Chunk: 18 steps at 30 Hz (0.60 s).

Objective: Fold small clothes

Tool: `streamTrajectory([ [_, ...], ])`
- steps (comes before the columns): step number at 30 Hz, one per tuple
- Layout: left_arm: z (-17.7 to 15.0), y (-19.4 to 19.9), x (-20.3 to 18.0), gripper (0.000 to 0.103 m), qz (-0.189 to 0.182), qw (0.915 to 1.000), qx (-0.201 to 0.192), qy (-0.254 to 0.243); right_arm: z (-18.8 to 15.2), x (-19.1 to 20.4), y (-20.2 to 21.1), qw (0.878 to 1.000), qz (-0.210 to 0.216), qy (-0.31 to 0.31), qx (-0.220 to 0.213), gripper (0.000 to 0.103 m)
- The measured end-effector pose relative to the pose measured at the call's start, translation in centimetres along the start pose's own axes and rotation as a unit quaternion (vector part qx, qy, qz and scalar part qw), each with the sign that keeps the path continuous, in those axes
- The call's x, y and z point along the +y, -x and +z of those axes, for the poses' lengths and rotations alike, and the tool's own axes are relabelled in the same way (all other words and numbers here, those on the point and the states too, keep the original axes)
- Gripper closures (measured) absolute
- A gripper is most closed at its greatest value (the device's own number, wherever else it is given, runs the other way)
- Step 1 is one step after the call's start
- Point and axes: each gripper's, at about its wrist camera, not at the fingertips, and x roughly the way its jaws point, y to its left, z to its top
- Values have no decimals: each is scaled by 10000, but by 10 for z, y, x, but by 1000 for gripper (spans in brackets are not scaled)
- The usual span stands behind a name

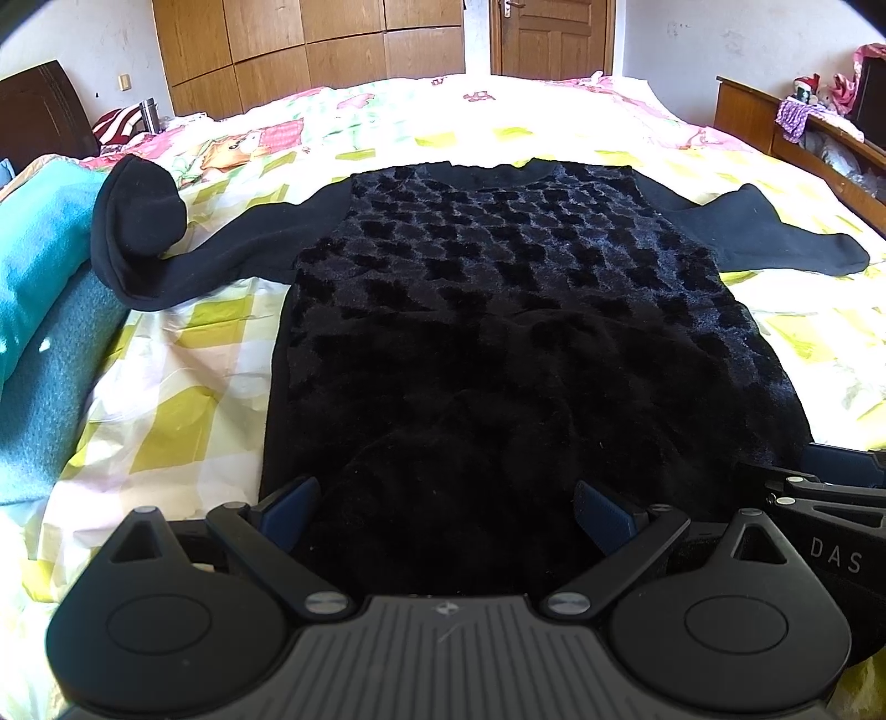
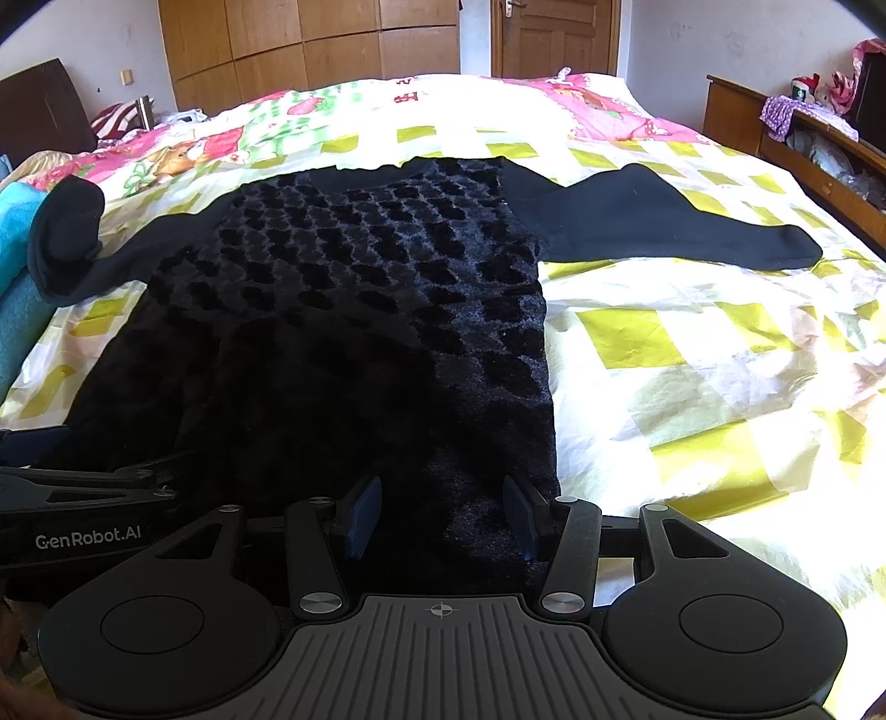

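As seen from the left wrist camera, the black sweater (image 1: 498, 310) lay flat on the bed (image 1: 183, 365), its neckline toward the far wall and its hem nearest the camera. Its textured front panel carried a pattern of darker patches. One plain sleeve (image 1: 183, 260) ran out toward a teal blanket (image 1: 39, 288), with its cuff curled upward against it; the other sleeve (image 1: 786, 238) lay flat on the checked quilt. The left hand-held gripper (image 1: 446, 512) sat at the hem with its blue fingers (image 1: 288, 507) spread wide over the fabric, clasping nothing. Part of the right hand-held gripper (image 1: 830, 498) showed at the right edge, just beside the hem corner.

From the right wrist camera, the same sweater (image 2: 354, 310) filled the left and centre of the view, its right edge running straight down to the hem. The flat sleeve (image 2: 664, 227) extended across the yellow-and-white quilt (image 2: 692, 360). The right hand-held gripper (image 2: 443, 515) rested at the hem near that edge, its blue fingers (image 2: 362, 512) apart, with cloth lying between them but not pinched. The left hand-held gripper (image 2: 83, 498) showed at the left edge. Wooden wardrobes (image 2: 310, 50) and a door (image 2: 554, 33) stood behind the bed.
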Motion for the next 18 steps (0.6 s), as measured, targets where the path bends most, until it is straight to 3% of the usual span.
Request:
streamTrajectory([
  [11, 7, 12, -1, 0, -86, 9997, -210, -34, 5, -2, 2, 9999, -31, 2, -112, 54],
  [18, 38, 10, -18, 0, -186, 9981, -459, -358, 23, -19, 1, 9993, -122, -141, -334, 54],
])
